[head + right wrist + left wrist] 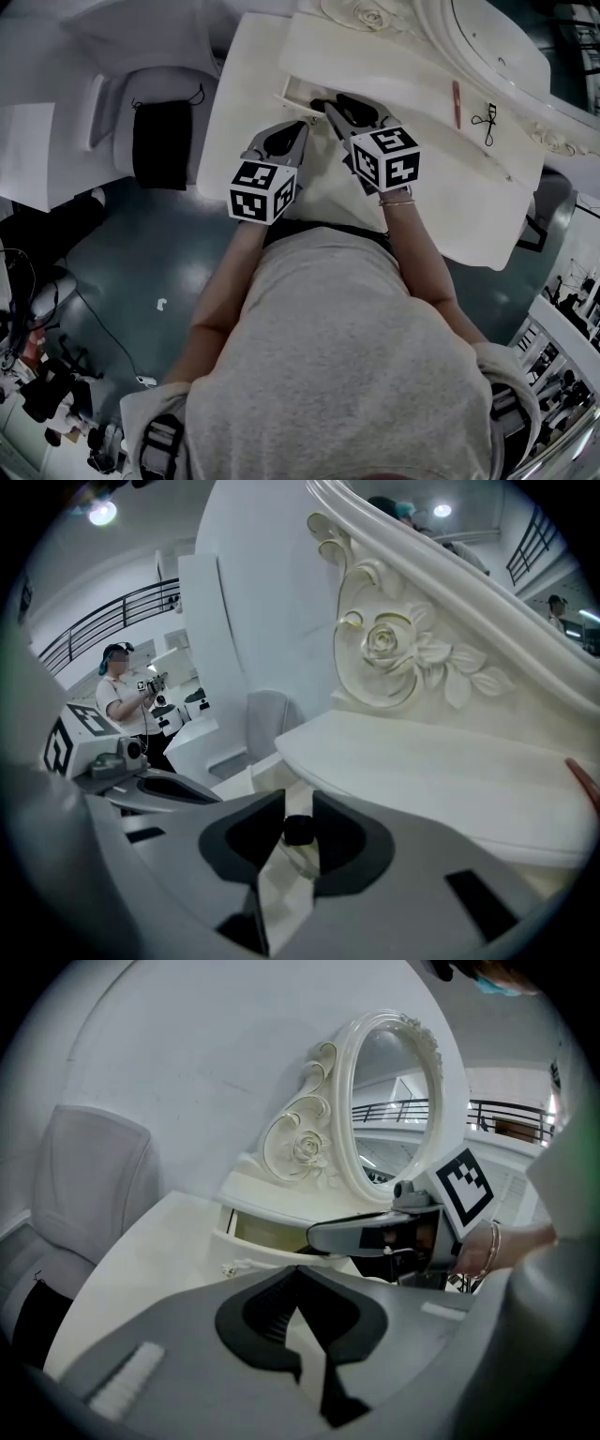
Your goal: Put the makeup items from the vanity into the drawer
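The white vanity (412, 178) has its drawer (298, 92) pulled open at the left end. My right gripper (334, 105) reaches over the drawer's opening, shut on a small clear bottle with a black cap (298, 830). My left gripper (284, 139) hangs just in front of the drawer, jaws together with nothing in them. In the left gripper view the drawer (255, 1233) shows beyond my left gripper (298, 1277), with the right gripper's finger (361, 1235) across it. A pink pencil (457, 103) and an eyelash curler (487, 123) lie on the vanity top.
An ornate oval mirror (394, 1101) with carved roses (384, 644) rises at the back of the vanity. A white padded chair (159, 122) with a black cushion stands to the left. A person (122, 691) stands in the background. A black cable (103, 328) crosses the floor.
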Tool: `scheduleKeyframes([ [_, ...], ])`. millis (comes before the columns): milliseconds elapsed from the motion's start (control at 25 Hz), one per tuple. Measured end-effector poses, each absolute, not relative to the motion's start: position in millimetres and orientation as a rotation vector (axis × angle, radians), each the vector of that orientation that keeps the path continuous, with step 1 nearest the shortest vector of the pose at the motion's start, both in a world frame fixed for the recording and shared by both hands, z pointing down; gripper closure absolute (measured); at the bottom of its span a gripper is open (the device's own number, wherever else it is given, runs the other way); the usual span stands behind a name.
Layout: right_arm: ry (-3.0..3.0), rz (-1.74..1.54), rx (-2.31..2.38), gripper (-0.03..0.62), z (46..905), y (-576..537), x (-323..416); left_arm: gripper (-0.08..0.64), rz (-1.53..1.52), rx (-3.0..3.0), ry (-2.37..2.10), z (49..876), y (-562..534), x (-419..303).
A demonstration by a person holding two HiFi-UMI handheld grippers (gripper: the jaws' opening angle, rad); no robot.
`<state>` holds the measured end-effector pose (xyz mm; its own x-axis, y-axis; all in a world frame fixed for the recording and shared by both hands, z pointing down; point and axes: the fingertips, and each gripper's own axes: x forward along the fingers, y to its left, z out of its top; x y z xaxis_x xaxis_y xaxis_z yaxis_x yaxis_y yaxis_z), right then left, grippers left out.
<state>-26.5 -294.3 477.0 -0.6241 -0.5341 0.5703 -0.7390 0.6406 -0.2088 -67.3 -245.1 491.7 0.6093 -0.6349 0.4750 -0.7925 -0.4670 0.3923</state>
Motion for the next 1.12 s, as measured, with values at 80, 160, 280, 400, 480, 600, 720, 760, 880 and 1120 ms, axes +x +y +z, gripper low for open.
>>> scheduleKeyframes([
  [80, -2.397, 0.584, 0.987, 0.491, 477.3, -294.2, -27.2, 0.551, 0.360, 2.246, -1.118, 493.2, -246.1, -67.5],
  [160, -2.390, 0.558, 0.979, 0.491, 477.9, -294.0, -27.9, 0.551, 0.366, 2.244, -1.115, 494.5, -247.0, -67.5],
  [280, -2.375, 0.516, 0.977, 0.490, 478.7, -293.6, -29.3, 0.551, 0.371, 2.245, -1.113, 495.8, -248.2, -67.2],
  [400, -2.368, 0.490, 0.969, 0.491, 479.2, -292.8, -29.4, 0.551, 0.376, 2.249, -1.109, 496.1, -248.0, -65.1],
  [480, -2.363, 0.487, 0.963, 0.489, 479.5, -292.6, -28.7, 0.551, 0.376, 2.251, -1.103, 495.9, -247.6, -63.2],
  [600, -2.356, 0.486, 0.950, 0.489, 480.6, -292.5, -28.7, 0.551, 0.376, 2.255, -1.096, 495.8, -247.7, -62.4],
  [720, -2.354, 0.517, 0.941, 0.489, 482.0, -291.0, -26.8, 0.551, 0.379, 2.256, -1.093, 495.7, -247.3, -63.0],
  [760, -2.353, 0.536, 0.943, 0.489, 482.3, -290.5, -25.6, 0.551, 0.379, 2.256, -1.092, 495.5, -247.1, -63.1],
  [880, -2.355, 0.586, 0.948, 0.489, 482.9, -290.1, -23.1, 0.551, 0.377, 2.258, -1.086, 495.0, -246.8, -62.8],
  [1120, -2.351, 0.629, 0.953, 0.488, 482.4, -288.2, -19.6, 0.551, 0.378, 2.272, -1.076, 493.1, -245.3, -61.5],
])
